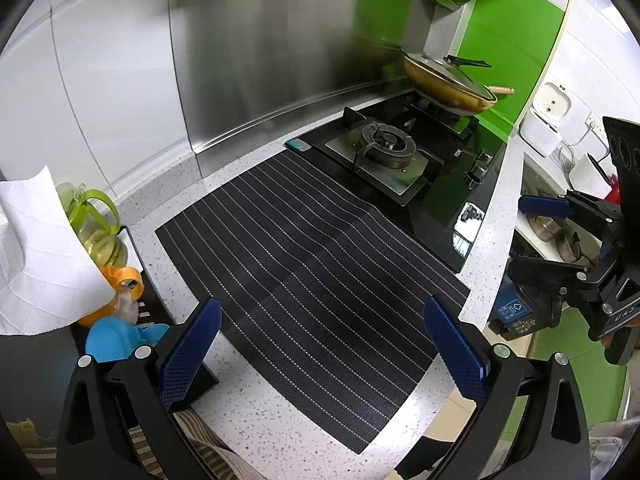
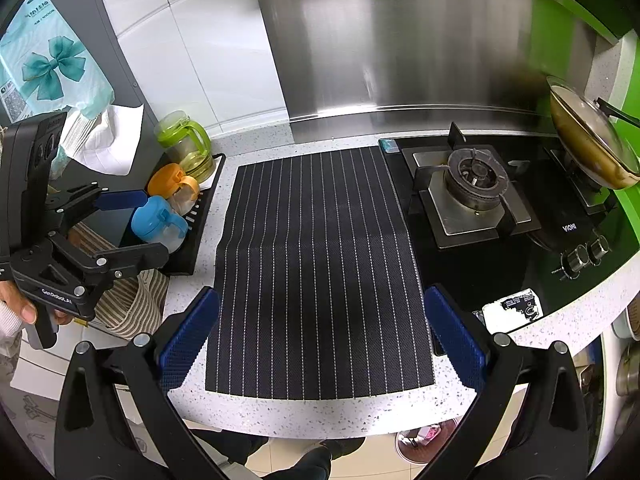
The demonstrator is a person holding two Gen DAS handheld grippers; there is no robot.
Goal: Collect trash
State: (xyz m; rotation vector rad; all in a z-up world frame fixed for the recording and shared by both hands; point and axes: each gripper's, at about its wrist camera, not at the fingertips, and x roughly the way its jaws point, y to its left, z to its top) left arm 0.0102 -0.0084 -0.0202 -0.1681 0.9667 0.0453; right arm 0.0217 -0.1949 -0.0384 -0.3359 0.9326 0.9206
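Both grippers hang over a speckled white desk [image 2: 280, 412] with their blue-padded jaws spread wide and nothing between them. The left gripper [image 1: 322, 354] and the right gripper [image 2: 320, 346] each frame the same thing: a black mat [image 2: 320, 272] with thin white stripes, lying flat on the desk. Its long axis and its stripes run from the desk's front edge back toward the steel backsplash [image 2: 400, 40]. No loose piece of trash can be made out on the desk or the mat in either view.

Just right of the mat sits a black gas hob [image 2: 472, 196]; a lidded frying pan [image 2: 592, 140] rests on its far burner. Left of the mat a dark tray [image 2: 200, 236] holds a green-handled jug [image 2: 186, 146], an orange-lidded jar [image 2: 172, 180] and a blue-lidded jar [image 2: 158, 218].

The right wrist view alone shows the floor with a pink-rimmed bin [image 2: 424, 442] below the desk edge, and a striped cloth [image 2: 132, 304] by the left gripper. The left wrist view alone shows a white paper towel [image 1: 36, 256] and a white appliance [image 1: 546, 124] past the hob.
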